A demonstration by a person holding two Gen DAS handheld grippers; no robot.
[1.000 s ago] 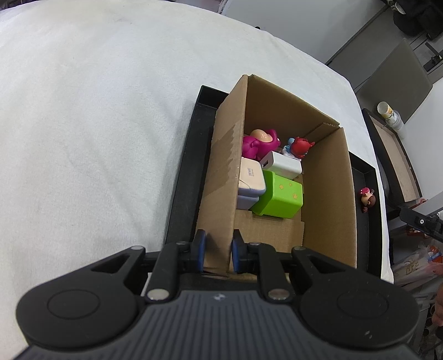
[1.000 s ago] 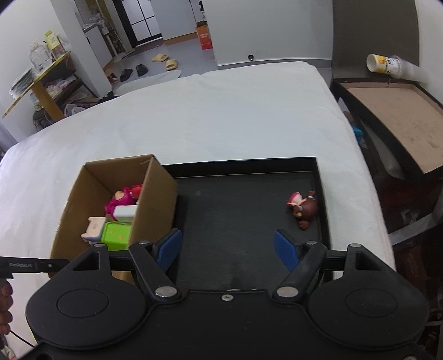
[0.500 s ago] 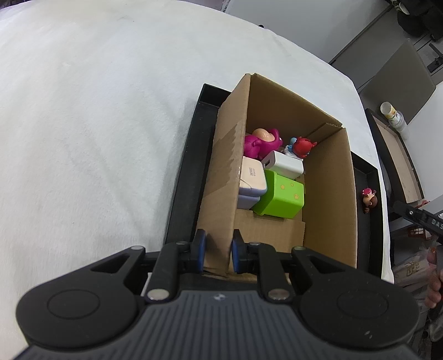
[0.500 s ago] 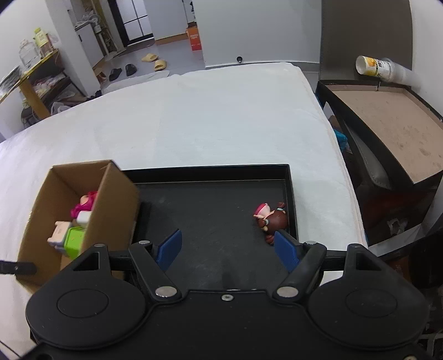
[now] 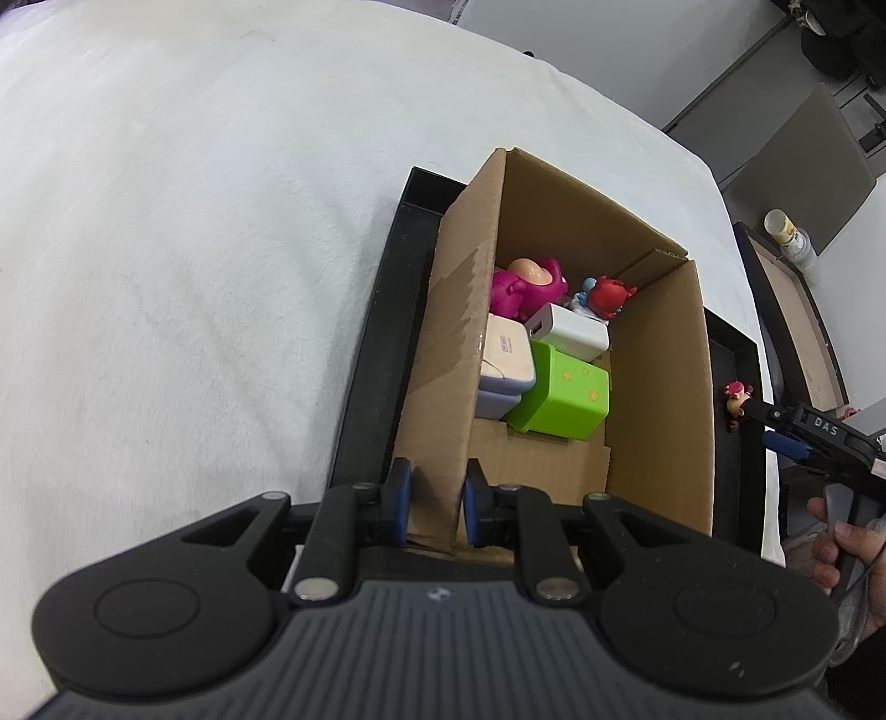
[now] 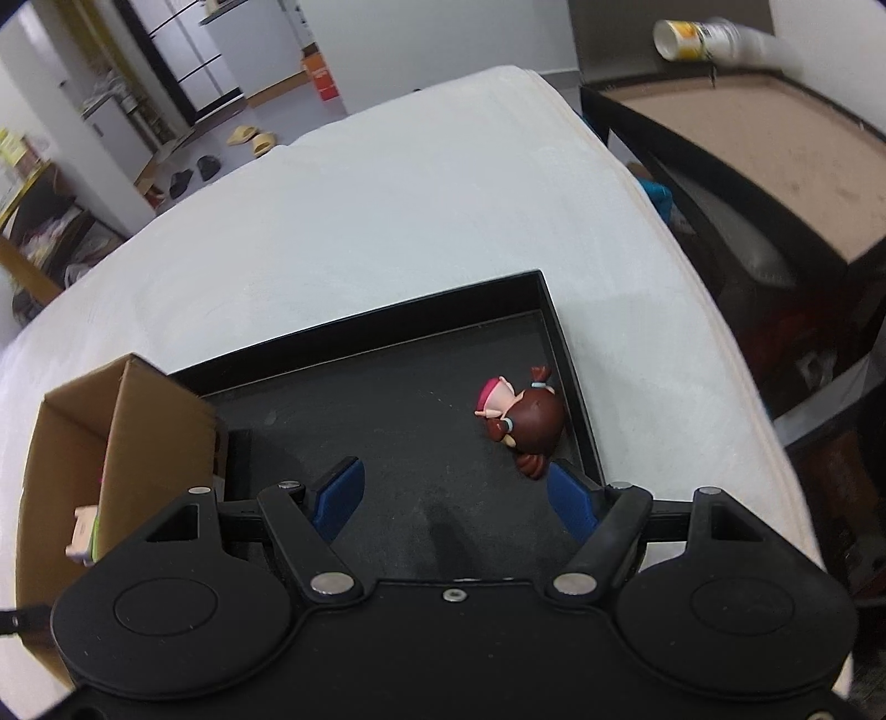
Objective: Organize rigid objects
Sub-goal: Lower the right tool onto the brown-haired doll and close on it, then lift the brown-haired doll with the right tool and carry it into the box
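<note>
A cardboard box [image 5: 653, 387] stands at the left end of a black tray [image 6: 387, 421]. Inside it lie a green cube [image 5: 559, 399], a white charger [image 5: 570, 332], a cream case [image 5: 506, 354], a magenta bear [image 5: 526, 285] and a small red figure [image 5: 606, 293]. My left gripper [image 5: 434, 498] is shut on the box's near left wall. A brown-haired doll figure [image 6: 526, 415] lies on its side by the tray's right rim. My right gripper [image 6: 454, 493] hangs open just short of it, the right fingertip close beside the doll; it also shows at the edge [image 5: 775, 426] of the left wrist view.
The tray sits on a white cloth-covered table [image 5: 194, 249]. Right of the table stands a dark side table [image 6: 775, 155] with a lying paper cup [image 6: 698, 36]. A person's hand [image 5: 847, 554] holds the right gripper's handle. Shoes and shelves lie far behind.
My right gripper came down and to the right, so the doll now sits larger and close to its right fingertip. The left gripper and box kept still.
</note>
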